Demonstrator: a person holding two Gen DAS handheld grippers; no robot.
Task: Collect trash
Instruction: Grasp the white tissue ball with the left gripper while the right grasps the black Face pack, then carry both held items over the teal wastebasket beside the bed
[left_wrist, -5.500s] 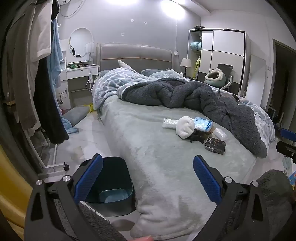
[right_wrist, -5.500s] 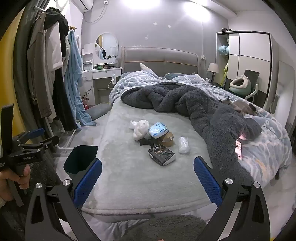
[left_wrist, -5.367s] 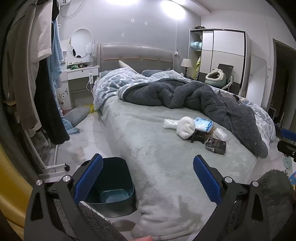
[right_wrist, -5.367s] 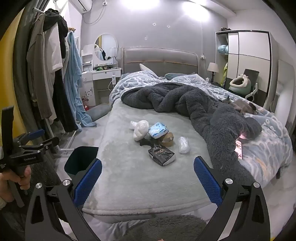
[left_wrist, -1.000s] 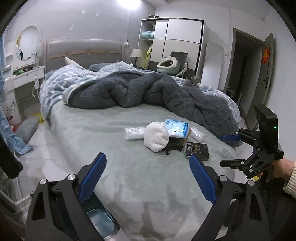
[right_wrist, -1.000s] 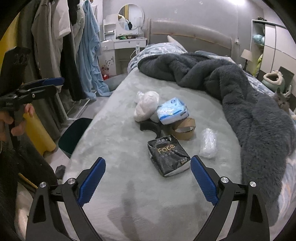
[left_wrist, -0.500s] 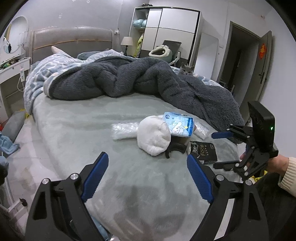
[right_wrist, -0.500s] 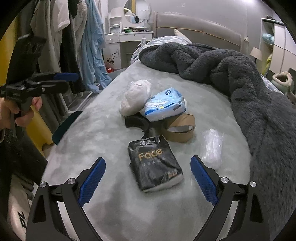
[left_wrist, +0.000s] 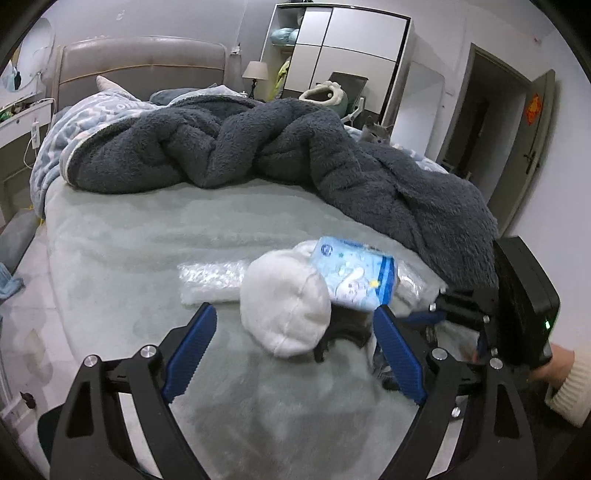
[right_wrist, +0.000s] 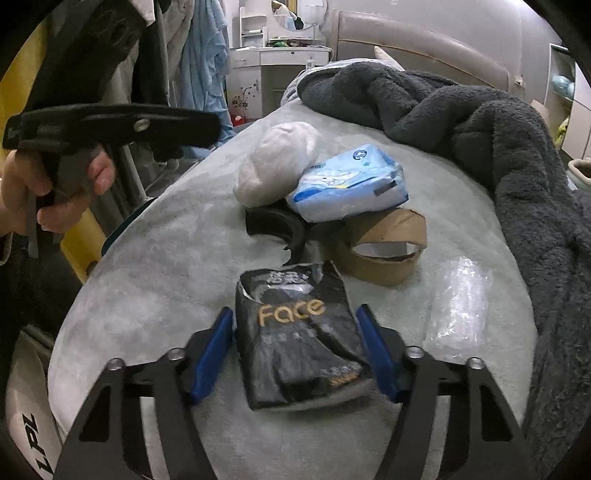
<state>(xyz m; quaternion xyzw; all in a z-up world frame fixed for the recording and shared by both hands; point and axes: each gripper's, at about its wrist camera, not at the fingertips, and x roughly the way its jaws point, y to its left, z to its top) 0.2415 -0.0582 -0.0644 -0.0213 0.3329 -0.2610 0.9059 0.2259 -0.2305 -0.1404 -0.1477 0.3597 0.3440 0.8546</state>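
On the grey-green bed lies a heap of trash: a white soft bundle (left_wrist: 284, 302), a blue tissue pack (left_wrist: 354, 277), a clear plastic wrap (left_wrist: 210, 280) and a black curved piece (left_wrist: 343, 332). My left gripper (left_wrist: 293, 354) hovers open just before the white bundle and touches nothing. In the right wrist view a black "Face" pack (right_wrist: 299, 339) lies between the closing jaws of my right gripper (right_wrist: 295, 350). The blue pads stand close by its two long sides, and the pack is not squeezed. Behind it lie a brown tape roll (right_wrist: 384, 251) and another clear wrap (right_wrist: 458, 302).
A dark grey fleece blanket (left_wrist: 295, 155) is bunched across the bed's far side, with a grey cat (left_wrist: 373, 134) behind it. A teal bin rim (right_wrist: 123, 227) shows past the bed's left edge, below hanging clothes (right_wrist: 199, 55). A hand (right_wrist: 55, 184) holds the left gripper there.
Both grippers have come lower and closer to the heap. The right jaws have narrowed around the black pack. The left jaws stay wide apart.
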